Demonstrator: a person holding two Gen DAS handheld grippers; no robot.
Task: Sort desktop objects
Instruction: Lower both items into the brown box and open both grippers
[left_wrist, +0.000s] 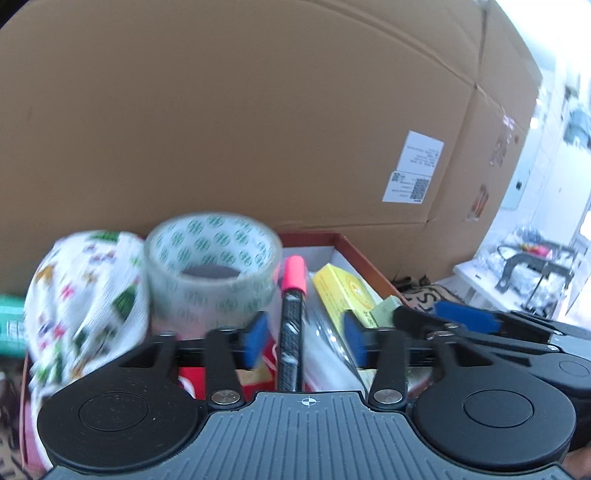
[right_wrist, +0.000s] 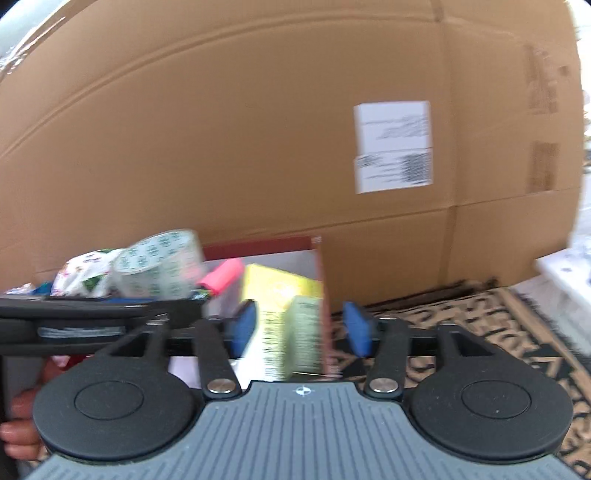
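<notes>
While both jaws gape empty, red box (left_wrist: 354, 245) holds tape roll (left_wrist: 212, 258), marker (left_wrist: 292, 314), yellow carton (left_wrist: 341, 291).

Label print (right_wrist: 393, 147) smeared, unreadable; green item (left_wrist: 11, 325) cut by edge, perhaps packet.

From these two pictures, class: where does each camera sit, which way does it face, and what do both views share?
Left wrist: on the left gripper, facing the tape roll and pink marker in the red box; the right gripper's fingers show.
Right wrist: on the right gripper, facing the yellow box; the left gripper and a hand show.
Shared: tape roll, marker, yellow box, cardboard carton.
</notes>
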